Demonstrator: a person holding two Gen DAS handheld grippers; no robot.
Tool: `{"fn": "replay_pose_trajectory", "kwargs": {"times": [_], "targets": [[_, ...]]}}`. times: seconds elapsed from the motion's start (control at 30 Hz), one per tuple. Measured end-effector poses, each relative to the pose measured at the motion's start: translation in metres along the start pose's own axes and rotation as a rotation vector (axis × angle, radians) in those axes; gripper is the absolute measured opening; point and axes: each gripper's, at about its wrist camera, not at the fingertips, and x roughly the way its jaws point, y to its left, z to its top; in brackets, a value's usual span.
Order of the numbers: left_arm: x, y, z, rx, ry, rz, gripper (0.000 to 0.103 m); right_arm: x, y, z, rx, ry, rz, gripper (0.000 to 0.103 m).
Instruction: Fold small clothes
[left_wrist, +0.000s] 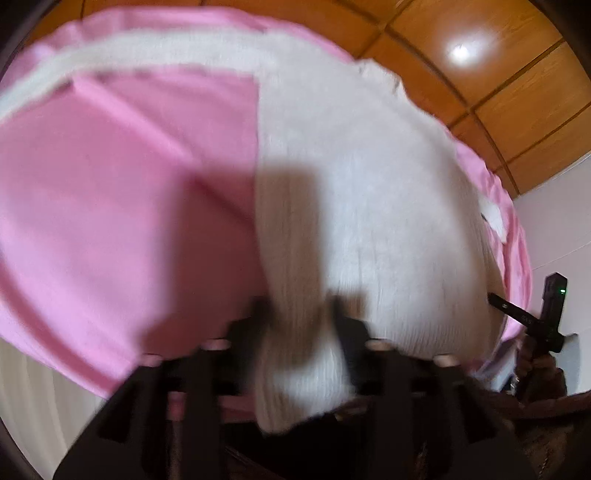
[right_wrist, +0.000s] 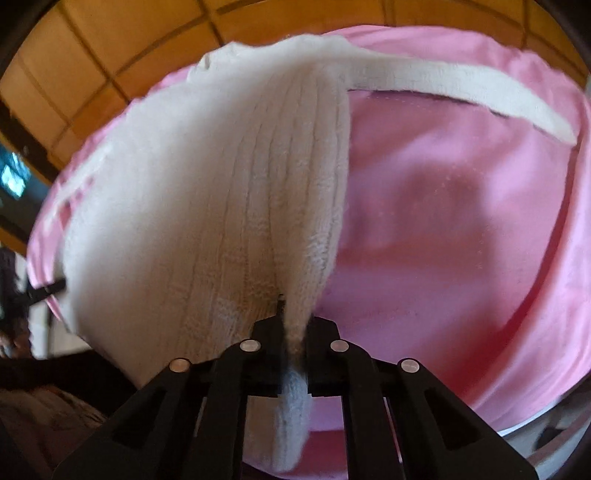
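Observation:
A white ribbed knit garment (left_wrist: 369, 206) lies on a pink cloth (left_wrist: 110, 206), one long sleeve (left_wrist: 110, 62) stretched across the far side. In the blurred left wrist view, my left gripper (left_wrist: 299, 314) sits at the garment's near hem. Its jaws stand apart, the ribbed hem lies between them, and I see no pinch. In the right wrist view the garment (right_wrist: 184, 206) rises into a ridge. My right gripper (right_wrist: 295, 325) is shut on a fold of that hem, and a strip of knit hangs down behind the fingers. The sleeve (right_wrist: 461, 92) runs off to the right.
The pink cloth (right_wrist: 461, 240) covers a rounded table, and its edge drops off close in front of both grippers. An orange-brown tiled floor (left_wrist: 498, 85) lies beyond the table. A white wall (left_wrist: 554, 229) is on the right. The other gripper's black finger (left_wrist: 506, 308) shows at the garment's right edge.

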Motion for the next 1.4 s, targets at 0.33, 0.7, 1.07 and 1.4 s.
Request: {"fn": "replay_pose_trajectory", "kwargs": {"times": [0.33,0.7,1.07,1.4], "targets": [[-0.014,-0.029,0.066,-0.033,-0.197,0.027,0.064,-0.040,-0.151,0.082,0.528,-0.378,-0.044,0.058],[0.084,-0.109,0.091,0.126,-0.015,0.029,0.069,-0.005,-0.285,0.129,0.987,-0.498,-0.124,0.053],[0.103,-0.119,0.092,0.139,0.015,0.048,0.079,-0.040,-0.294,0.135,0.892,-0.541,-0.160,0.005],[0.098,-0.115,0.092,0.145,0.005,0.016,0.084,-0.022,-0.292,0.119,0.851,-0.354,-0.419,0.004]]}}
